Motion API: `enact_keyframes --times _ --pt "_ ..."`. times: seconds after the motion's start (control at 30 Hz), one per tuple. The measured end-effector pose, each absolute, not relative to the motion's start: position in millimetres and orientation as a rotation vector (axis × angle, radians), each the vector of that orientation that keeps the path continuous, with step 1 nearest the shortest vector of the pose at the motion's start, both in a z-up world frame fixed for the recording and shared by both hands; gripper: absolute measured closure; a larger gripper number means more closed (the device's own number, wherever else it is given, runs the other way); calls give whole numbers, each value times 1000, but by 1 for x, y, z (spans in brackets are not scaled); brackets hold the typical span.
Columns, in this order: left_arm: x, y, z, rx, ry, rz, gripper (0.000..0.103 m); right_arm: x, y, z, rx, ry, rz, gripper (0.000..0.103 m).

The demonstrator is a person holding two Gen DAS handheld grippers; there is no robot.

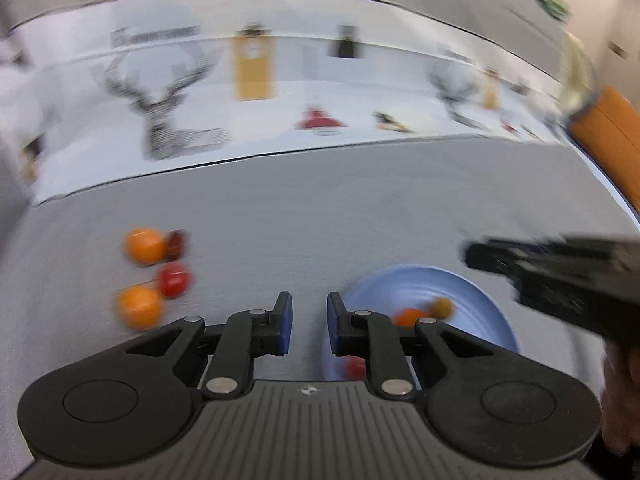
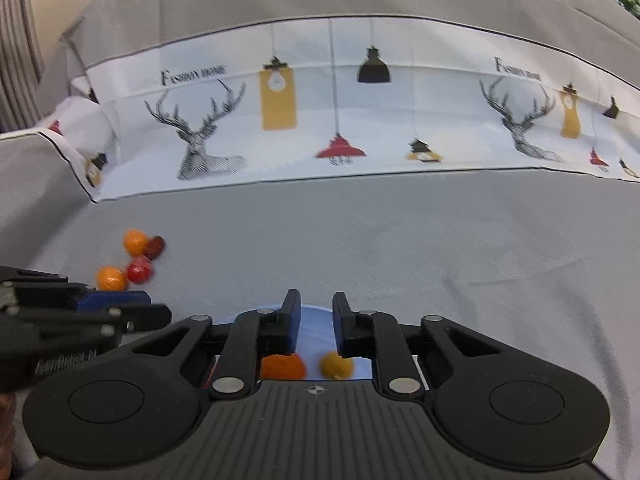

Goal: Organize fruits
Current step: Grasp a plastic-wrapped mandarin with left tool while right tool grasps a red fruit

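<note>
1. We held the left gripper (image 1: 309, 322) over the grey tablecloth (image 1: 320, 208), its blue-padded jaws drawn close with a narrow gap between them and nothing caught in that gap.
2. Ahead and to the left of that gripper lay a loose cluster of fruits on the cloth: a far orange fruit (image 1: 144, 246) touching a dark red fruit (image 1: 176, 243), a bright red fruit (image 1: 174, 279) just behind them, and a near orange fruit (image 1: 139, 306) closest to the left finger.
3. Just to the right of the left gripper sat the light blue plate (image 1: 420, 284), partly hidden by the right finger. It held an orange fruit (image 1: 408, 316), a yellowish-brown fruit (image 1: 442, 307) beside it, and a small red fruit (image 1: 355, 366) near the plate's closer edge.
4. The left wrist view was blurred, so we could not make out finer detail on the fruits.
5. We held the right gripper (image 2: 316, 322) directly above the plate (image 2: 316, 328), its jaws likewise nearly together and gripping nothing.
6. Below its fingers, the orange fruit (image 2: 282, 366) and the yellowish one (image 2: 336, 365) rested on the plate, near each other but apart.
7. From the right wrist view the left gripper (image 2: 120, 306) reached in at the left edge, between us and the loose cluster.
8. Beyond both tools ran a white printed band of cloth (image 2: 320, 120) with deer heads and hanging lamps.
</note>
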State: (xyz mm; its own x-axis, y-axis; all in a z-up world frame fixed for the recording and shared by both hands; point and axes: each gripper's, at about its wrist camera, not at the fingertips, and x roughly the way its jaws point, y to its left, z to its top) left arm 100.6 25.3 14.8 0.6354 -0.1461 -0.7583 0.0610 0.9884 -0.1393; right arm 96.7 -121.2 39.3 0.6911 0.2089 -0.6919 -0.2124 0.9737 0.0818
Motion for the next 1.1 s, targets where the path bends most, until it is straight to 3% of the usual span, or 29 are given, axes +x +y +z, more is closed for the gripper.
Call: enact_keyframes --times 0.13,0.2,0.3,0.8,0.83,0.9,1.1 --pt "111 64 13 -180 918 18 73 101 -106 37 10 772 276 85" --pt "116 86 12 -222 941 81 50 105 -98 37 30 777 299 85" --pt "124 115 4 -314 981 135 46 111 -89 38 100 784 326 85" --pt "153 121 -26 -287 1059 175 46 145 -48 25 245 836 411 84" --pt "155 120 -28 -276 1060 181 47 147 -46 24 247 839 413 84" --pt "157 120 -28 -255 1053 196 64 151 -43 21 251 845 415 84" --pt "148 138 -21 -333 1063 260 64 162 -27 11 245 874 441 84"
